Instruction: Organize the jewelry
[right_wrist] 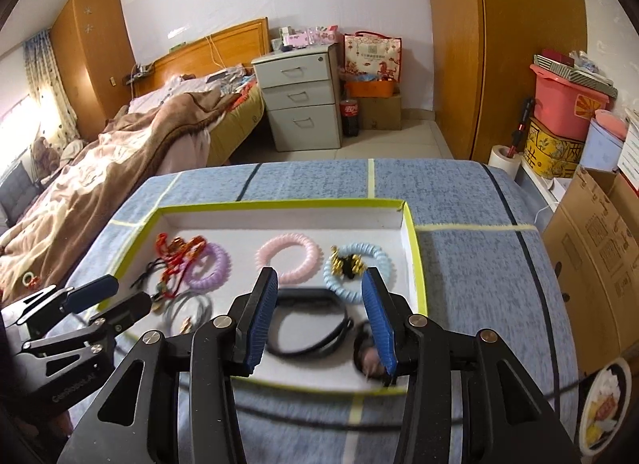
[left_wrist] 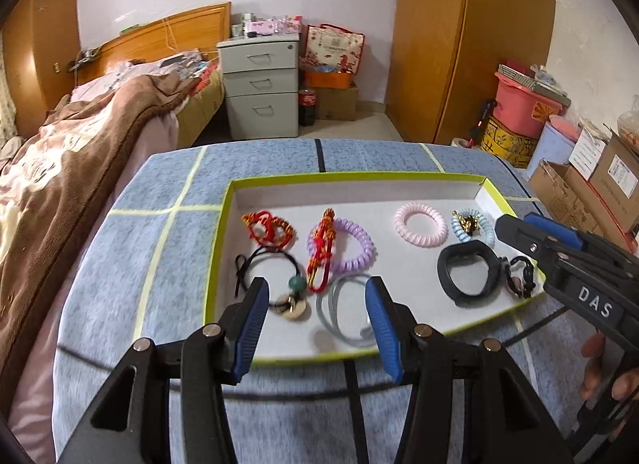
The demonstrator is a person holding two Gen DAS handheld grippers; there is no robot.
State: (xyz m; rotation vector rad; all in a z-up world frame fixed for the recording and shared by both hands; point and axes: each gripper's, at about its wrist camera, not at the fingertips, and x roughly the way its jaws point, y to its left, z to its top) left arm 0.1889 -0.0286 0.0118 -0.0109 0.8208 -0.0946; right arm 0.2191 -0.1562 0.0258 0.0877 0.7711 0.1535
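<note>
Blue table (left_wrist: 159, 224), tray (left_wrist: 223, 248), fingers (left_wrist: 255, 312) above

A white tray (left_wrist: 483, 190) with a lime-green rim sat on a blue checked cloth (left_wrist: 167, 248), holding pink (left_wrist: 420, 224), lilac (left_wrist: 351, 244) and pale-blue coil bands (right_wrist: 355, 270).

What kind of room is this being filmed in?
Most likely a home bedroom: an unmade bed with a wooden headboard, a grey drawer cabinet beside it, and a tall wooden wardrobe. Stacked boxes along the wall suggest it also serves for storage.
</note>
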